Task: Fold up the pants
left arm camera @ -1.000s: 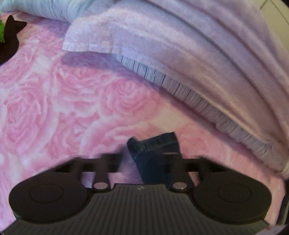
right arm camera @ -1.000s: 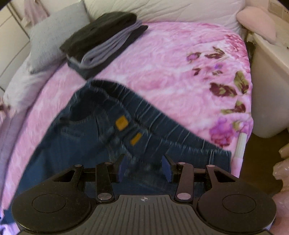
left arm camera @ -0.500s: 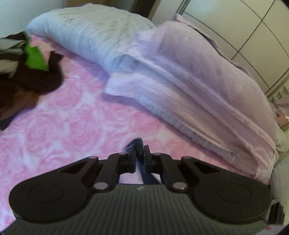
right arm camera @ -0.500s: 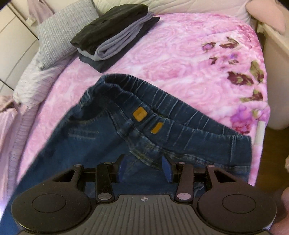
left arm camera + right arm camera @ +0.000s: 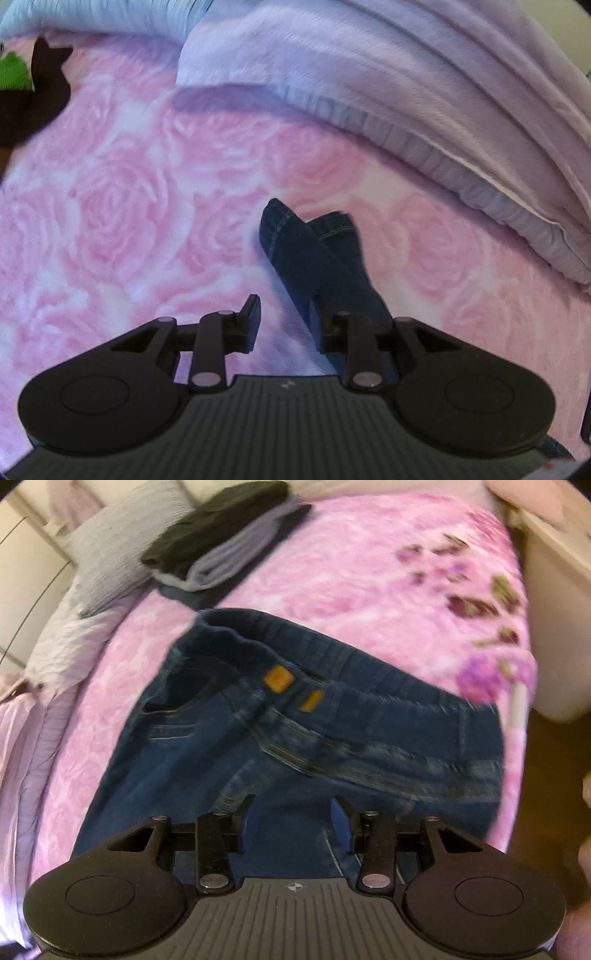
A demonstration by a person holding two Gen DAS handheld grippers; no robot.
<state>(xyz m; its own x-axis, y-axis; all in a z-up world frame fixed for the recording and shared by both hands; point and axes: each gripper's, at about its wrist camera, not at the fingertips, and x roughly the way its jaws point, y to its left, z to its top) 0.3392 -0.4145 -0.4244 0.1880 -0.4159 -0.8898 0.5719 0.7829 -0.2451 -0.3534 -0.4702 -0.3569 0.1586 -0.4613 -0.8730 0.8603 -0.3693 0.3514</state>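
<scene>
The left gripper [image 5: 284,321] held the end of a pant leg half a second ago. Now its jaws have just been opening, and nothing is pinched between them. The leg ends [image 5: 314,251] lie loose on the pink bed [image 5: 122,206], near the purple blanket [image 5: 424,92] along its edge. So the legs look laid out, and the fold has not started.

The right gripper [image 5: 293,821] hangs over the jeans [image 5: 207,760] with its jaws open and empty. The waistband reaches the bed's far edge. Two orange tags [image 5: 279,679] sit at the waist, too blurry to read.
</scene>
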